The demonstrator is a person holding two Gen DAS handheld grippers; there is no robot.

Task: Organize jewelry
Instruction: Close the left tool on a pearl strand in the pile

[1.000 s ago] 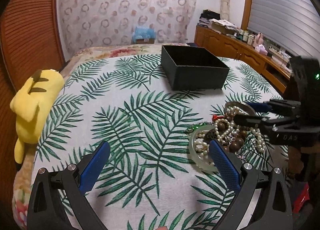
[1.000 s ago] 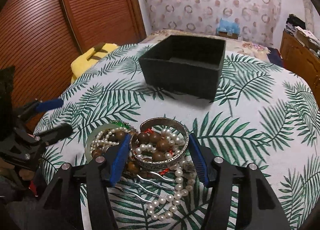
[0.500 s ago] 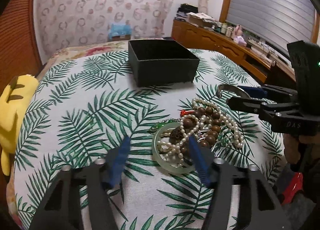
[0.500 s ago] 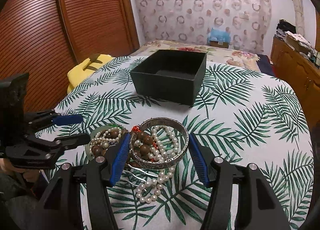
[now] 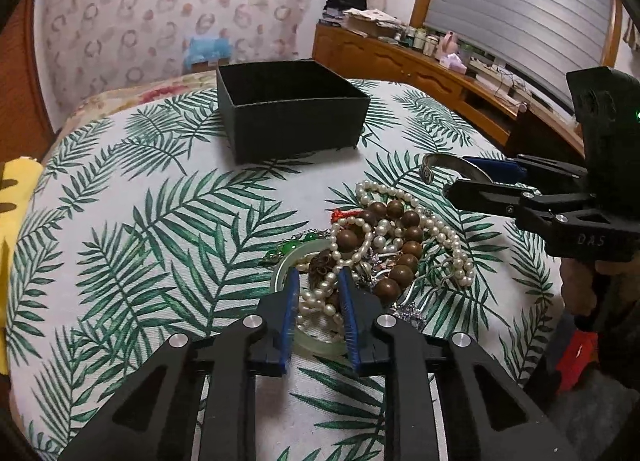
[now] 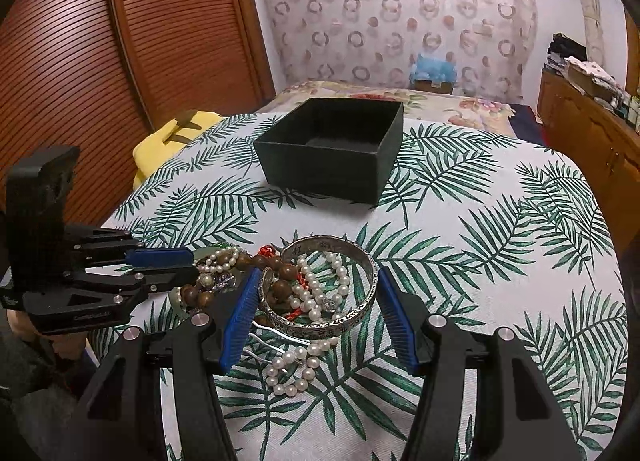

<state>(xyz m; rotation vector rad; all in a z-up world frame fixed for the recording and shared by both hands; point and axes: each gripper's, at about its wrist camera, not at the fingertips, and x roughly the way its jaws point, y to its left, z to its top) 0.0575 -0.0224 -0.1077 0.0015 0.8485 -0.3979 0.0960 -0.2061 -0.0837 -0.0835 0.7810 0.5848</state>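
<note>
A tangle of jewelry lies on the leaf-print cloth: a pearl strand [image 5: 320, 301], a brown wooden bead bracelet [image 5: 402, 273] and a pale jade bangle [image 5: 277, 281]. My left gripper [image 5: 319, 275] reaches into the jade bangle. Its jaws are closing, and the pearls fill the narrow gap and touch both pads. My right gripper [image 6: 319, 273] is shut on an engraved silver bangle [image 6: 352, 317]. The left wrist view shows that silver bangle [image 5: 430, 173] held just above the cloth. An empty black box [image 6: 320, 169] stands farther back.
A yellow plush toy [image 6: 168, 141] lies at the left edge of the cloth. Brown louvred doors [image 6: 120, 41] stand to the left and a wooden cabinet [image 5: 400, 65] to the right. A silver hairpin [image 6: 272, 331] and a green pendant [image 5: 288, 249] lie in the pile.
My left gripper moved right onto the jewelry pile and its jaws went from wide apart to narrow around the pearls. The right gripper kept the silver bangle and moved slightly.
</note>
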